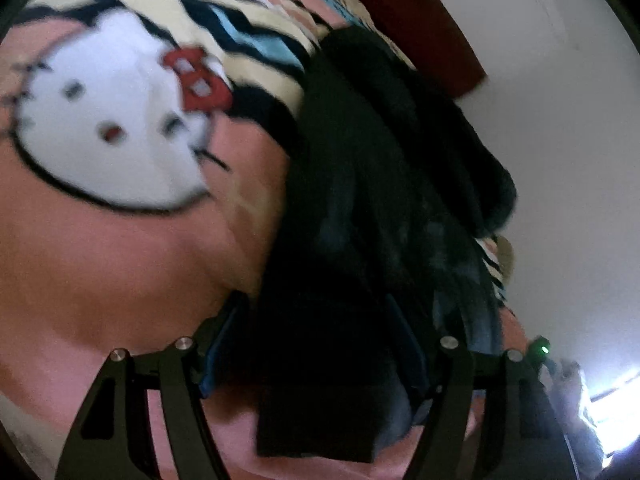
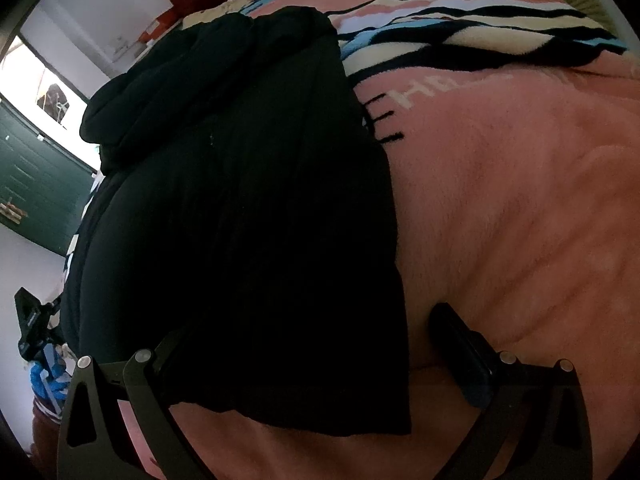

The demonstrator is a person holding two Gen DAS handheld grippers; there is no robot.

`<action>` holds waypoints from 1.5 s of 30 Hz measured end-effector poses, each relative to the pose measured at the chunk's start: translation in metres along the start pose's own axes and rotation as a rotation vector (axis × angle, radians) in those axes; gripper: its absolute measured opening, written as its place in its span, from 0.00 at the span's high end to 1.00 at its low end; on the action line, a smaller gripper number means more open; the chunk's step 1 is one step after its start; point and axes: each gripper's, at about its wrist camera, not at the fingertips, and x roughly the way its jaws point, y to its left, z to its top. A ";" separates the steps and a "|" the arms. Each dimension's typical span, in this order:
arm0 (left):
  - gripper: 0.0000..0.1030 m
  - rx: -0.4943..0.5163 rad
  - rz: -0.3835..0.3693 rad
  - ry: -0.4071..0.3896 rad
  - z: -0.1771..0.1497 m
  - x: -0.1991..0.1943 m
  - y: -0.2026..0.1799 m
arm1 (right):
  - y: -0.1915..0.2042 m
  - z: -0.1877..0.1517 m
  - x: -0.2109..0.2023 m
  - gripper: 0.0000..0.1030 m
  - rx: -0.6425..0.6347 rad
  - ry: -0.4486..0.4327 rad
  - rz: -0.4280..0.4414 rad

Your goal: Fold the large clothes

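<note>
The left gripper (image 1: 316,344) points down at a slant toward the bed, and its two fingers stand spread, with blue pads (image 1: 408,344) on their inner sides. Between them lies the near end of a black garment (image 1: 360,208); the cloth fills the gap, but the picture is blurred there and I cannot tell if the pads press on it. The right gripper (image 2: 304,344) points down more steeply, and its jaws are also spread wide. Its left finger is mostly hidden under the edge of the same black garment, and its right finger (image 2: 460,344) rests on the bare blanket just beside the cloth, so nothing is pinched. The garment lies as a long dark strip on a pink blanket (image 2: 520,200), its near hem by the grippers and its far end bunched in thick folds. The blanket carries a white cartoon cat face (image 1: 108,120) with a red bow and wavy stripes (image 2: 500,32) of black, cream and blue. Beyond the bed is a white wall (image 1: 560,100).
</note>
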 end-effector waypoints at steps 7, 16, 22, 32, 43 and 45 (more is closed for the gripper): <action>0.33 -0.003 -0.126 0.052 -0.009 0.012 -0.009 | 0.000 0.002 0.001 0.00 -0.003 0.014 0.010; 0.33 0.016 -0.191 0.086 -0.023 0.022 -0.018 | -0.009 -0.006 -0.007 0.11 0.024 0.010 0.158; 0.35 -0.048 -0.219 0.062 -0.029 0.024 -0.009 | -0.024 -0.010 -0.013 0.37 0.060 -0.008 0.238; 0.50 -0.021 -0.130 0.037 -0.033 0.030 -0.037 | -0.018 -0.011 -0.009 0.52 0.036 -0.017 0.242; 0.60 0.026 -0.085 0.055 -0.042 0.032 -0.060 | -0.016 -0.013 -0.004 0.65 0.044 -0.023 0.295; 0.64 0.040 -0.081 0.044 -0.042 0.030 -0.066 | -0.015 -0.013 -0.005 0.70 0.040 -0.029 0.299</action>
